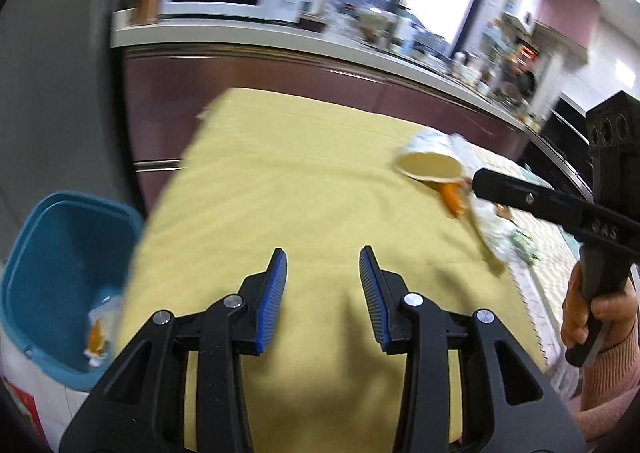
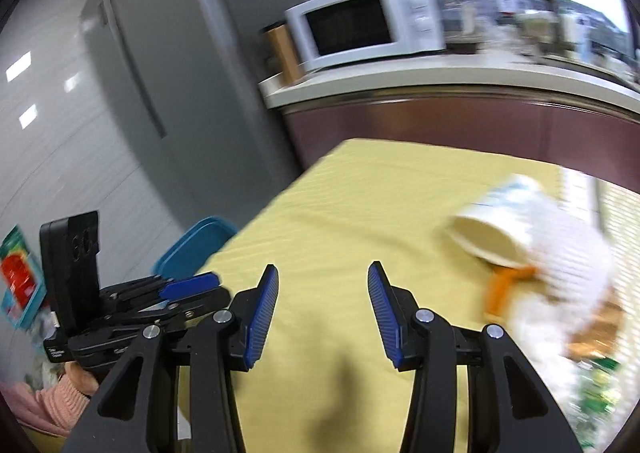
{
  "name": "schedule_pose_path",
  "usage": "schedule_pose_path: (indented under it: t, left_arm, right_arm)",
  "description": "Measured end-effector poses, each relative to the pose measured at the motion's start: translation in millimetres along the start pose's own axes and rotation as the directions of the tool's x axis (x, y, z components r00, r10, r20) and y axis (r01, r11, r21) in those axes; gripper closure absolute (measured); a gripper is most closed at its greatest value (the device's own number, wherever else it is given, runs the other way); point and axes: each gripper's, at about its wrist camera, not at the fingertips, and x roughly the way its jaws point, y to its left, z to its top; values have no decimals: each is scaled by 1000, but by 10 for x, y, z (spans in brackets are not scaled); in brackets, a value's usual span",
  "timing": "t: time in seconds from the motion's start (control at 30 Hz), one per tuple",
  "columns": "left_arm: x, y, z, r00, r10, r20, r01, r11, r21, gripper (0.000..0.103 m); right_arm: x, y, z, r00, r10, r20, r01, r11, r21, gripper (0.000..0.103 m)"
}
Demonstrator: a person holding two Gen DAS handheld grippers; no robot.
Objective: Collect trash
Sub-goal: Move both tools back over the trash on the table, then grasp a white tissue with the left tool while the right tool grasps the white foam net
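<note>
Yellow tablecloth [image 1: 304, 189] below, left tongs [image 1: 323, 285] level, wide, empty, right tongs [image 2: 323, 309] wide near paper cup [image 2: 492, 237]

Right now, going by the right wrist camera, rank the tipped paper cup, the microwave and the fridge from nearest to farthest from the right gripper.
1. The paper cup, lying on its side on the yellow tablecloth, ahead and right of the right gripper.
2. The microwave, on the counter beyond the table.
3. The fridge, far left; too close to call against the microwave.

No text or label is sharp enough to read.
</note>
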Motion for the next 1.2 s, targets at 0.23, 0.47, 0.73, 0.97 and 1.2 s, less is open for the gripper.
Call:
schedule_pose_path:
  t: [0.23,0.47,0.73,0.97,1.2]
  left_arm:
    - [267,-730,21,992,-110,-54,116,986,118,63]
    - [506,-1301,67,975,-193,-109,212,956,201,57]
    - [922,-1740,133,954,-226,-198,267,940,213,54]
    - [1277,-1956,181,948,-193,-252,246,948,202,54]
    - [1520,-1987,242,937,-186,-296,243,955,170,58]
  right_arm:
    - [-487,-661,-237,986,-156,65,146,981,127,59]
    - [-727,-1190,-474,970,-233,73,210,948,240,59]
    - [-739,-1422,-654,972,-227,67,198,935,294,59]
    - [-676,-1440,-659,978,-192,79,161,941,297,59]
    - [-619,-1445,-628,983,-163,88,130,947,295,59]
